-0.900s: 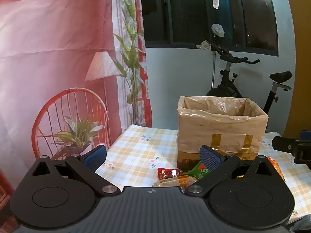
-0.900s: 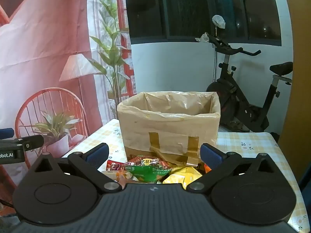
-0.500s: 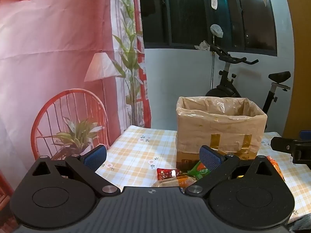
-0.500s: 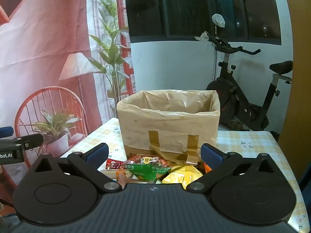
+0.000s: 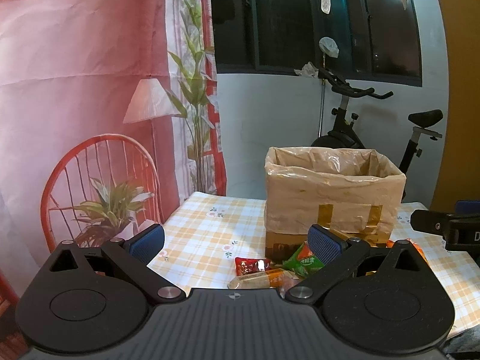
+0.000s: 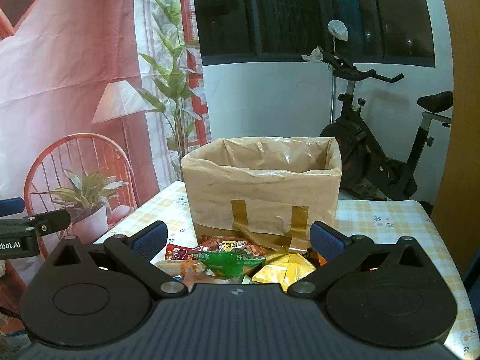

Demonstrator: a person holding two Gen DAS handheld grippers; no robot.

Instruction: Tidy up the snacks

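Note:
A cardboard box lined with a plastic bag (image 5: 333, 192) (image 6: 262, 192) stands open on the checked tablecloth. A pile of snack packets lies in front of it: a red packet (image 5: 250, 265) (image 6: 177, 252), a green packet (image 5: 303, 262) (image 6: 229, 262), a yellow packet (image 6: 283, 271) and an orange-clear one (image 5: 261, 280). My left gripper (image 5: 237, 241) is open and empty, above the table left of the pile. My right gripper (image 6: 238, 238) is open and empty, directly above the pile, facing the box.
The table (image 5: 204, 228) has a yellow and blue checked cloth. A printed backdrop with a red chair hangs at the left. An exercise bike (image 6: 387, 156) stands behind the table at the right. Each gripper shows at the edge of the other's view (image 5: 444, 228) (image 6: 27, 231).
Both grippers have shifted very slightly; the box sits a little lower in the left view. Nothing was taken hold of or let go.

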